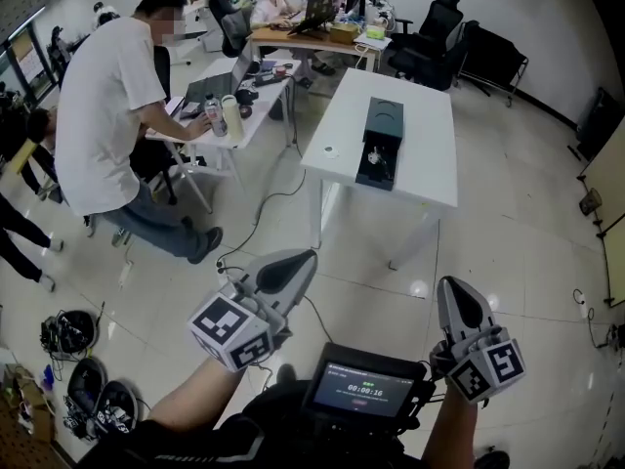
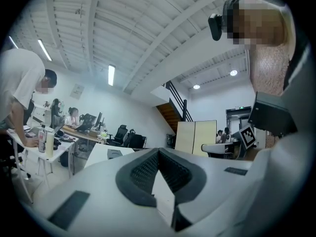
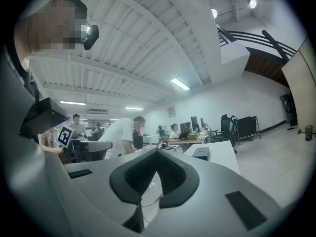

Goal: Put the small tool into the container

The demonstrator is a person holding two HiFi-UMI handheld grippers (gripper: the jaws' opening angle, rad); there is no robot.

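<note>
Jaws fully together, nothing held: left gripper (image 2: 159, 152), right gripper (image 3: 158, 152).

The pale grey, smooth-shelled left tongs (image 1: 296, 264) and right tongs (image 1: 456, 297) have dark, ribbed pads lining their jaws. Behind each sits a white cube with black square markers (image 1: 234, 330). Between the tongs hangs a black box with a lit screen (image 1: 366, 391), above a black garment (image 1: 195, 445).

container (image 1: 380, 143) interior: contents too small to identify
screen (image 1: 369, 391) top line: too small to read
left forearm (image 1: 200, 404): cut by bottom edge
</note>
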